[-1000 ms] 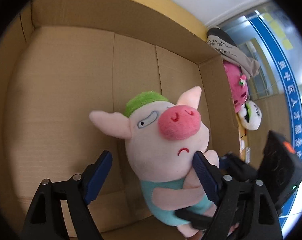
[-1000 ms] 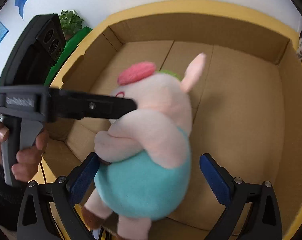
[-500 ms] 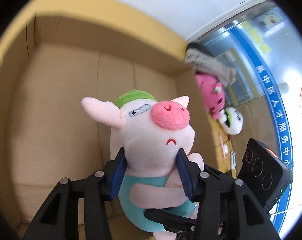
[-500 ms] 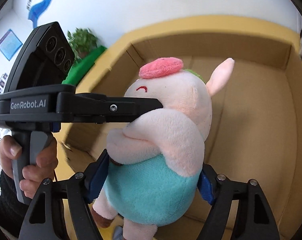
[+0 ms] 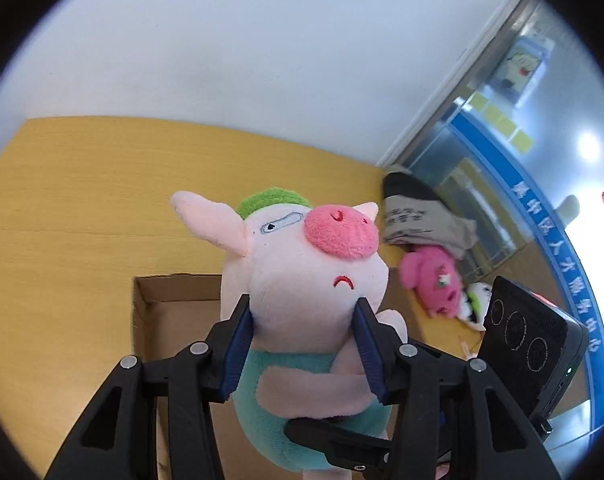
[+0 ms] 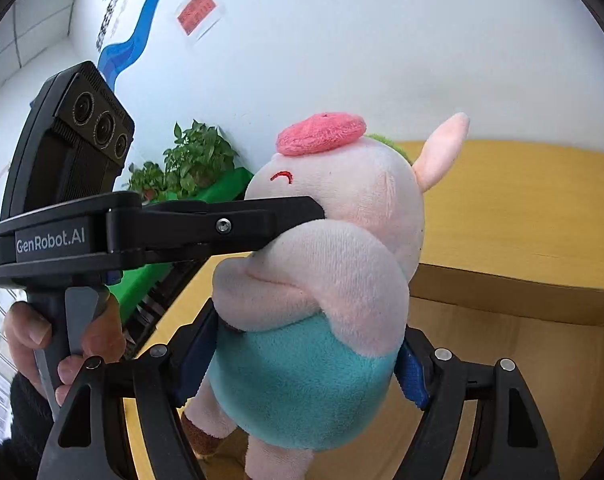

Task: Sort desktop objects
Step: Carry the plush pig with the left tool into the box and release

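Note:
A plush pig (image 5: 302, 264) with a pink snout, green hair tuft and teal body hangs above an open cardboard box (image 5: 170, 320). My left gripper (image 5: 302, 312) is shut on the pig's neck under the chin, blue pads pressing into the plush. In the right wrist view the pig (image 6: 342, 240) is seen from the side, and my right gripper (image 6: 306, 344) is shut on its teal belly. One left gripper finger (image 6: 222, 224) reaches in from the left to the pig's neck, held by a person's hand (image 6: 30, 336). The box's wall (image 6: 502, 292) lies below the pig.
The box stands on a yellow wooden table (image 5: 82, 200). At the table's right end lie a grey printed cloth (image 5: 422, 220), a pink plush (image 5: 430, 276) and a white and green plush (image 5: 476, 296). Potted plants (image 6: 194, 160) stand by the white wall.
Both grippers closed on the pig, left on its neck and right on its belly, then lifted it up out of the box. The box has dropped low in both views.

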A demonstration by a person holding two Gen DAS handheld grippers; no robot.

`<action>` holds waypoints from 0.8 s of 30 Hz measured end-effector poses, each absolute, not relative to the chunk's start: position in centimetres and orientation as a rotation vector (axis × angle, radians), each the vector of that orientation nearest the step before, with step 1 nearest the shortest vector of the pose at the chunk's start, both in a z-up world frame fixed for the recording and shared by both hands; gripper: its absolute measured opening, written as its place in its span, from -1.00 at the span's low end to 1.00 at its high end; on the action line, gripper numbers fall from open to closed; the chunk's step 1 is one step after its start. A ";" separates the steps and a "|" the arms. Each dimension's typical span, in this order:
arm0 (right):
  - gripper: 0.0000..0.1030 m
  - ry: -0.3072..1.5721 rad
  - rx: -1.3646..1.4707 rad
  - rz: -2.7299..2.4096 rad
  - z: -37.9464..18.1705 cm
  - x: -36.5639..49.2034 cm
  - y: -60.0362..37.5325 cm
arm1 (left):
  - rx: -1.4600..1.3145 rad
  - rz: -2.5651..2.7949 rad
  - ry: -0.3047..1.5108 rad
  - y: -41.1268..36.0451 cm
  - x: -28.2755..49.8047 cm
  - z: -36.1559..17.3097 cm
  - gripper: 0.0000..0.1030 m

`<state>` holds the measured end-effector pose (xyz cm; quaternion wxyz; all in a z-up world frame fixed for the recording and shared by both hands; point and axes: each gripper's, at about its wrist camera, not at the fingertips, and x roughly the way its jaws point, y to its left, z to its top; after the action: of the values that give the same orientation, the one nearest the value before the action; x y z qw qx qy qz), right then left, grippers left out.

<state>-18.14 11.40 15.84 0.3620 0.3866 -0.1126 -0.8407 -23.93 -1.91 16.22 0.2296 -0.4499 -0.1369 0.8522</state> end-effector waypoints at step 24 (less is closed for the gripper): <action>1.00 -0.320 1.329 -2.067 4.2 -20.4 6.1 | -1.541 2.327 -0.304 -3.8 -24.2 6.0 0.11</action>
<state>-20.42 6.13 4.20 0.3257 0.5072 -0.1221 -0.7885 -24.18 -3.81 5.95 0.1662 -0.5412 -0.1068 0.8174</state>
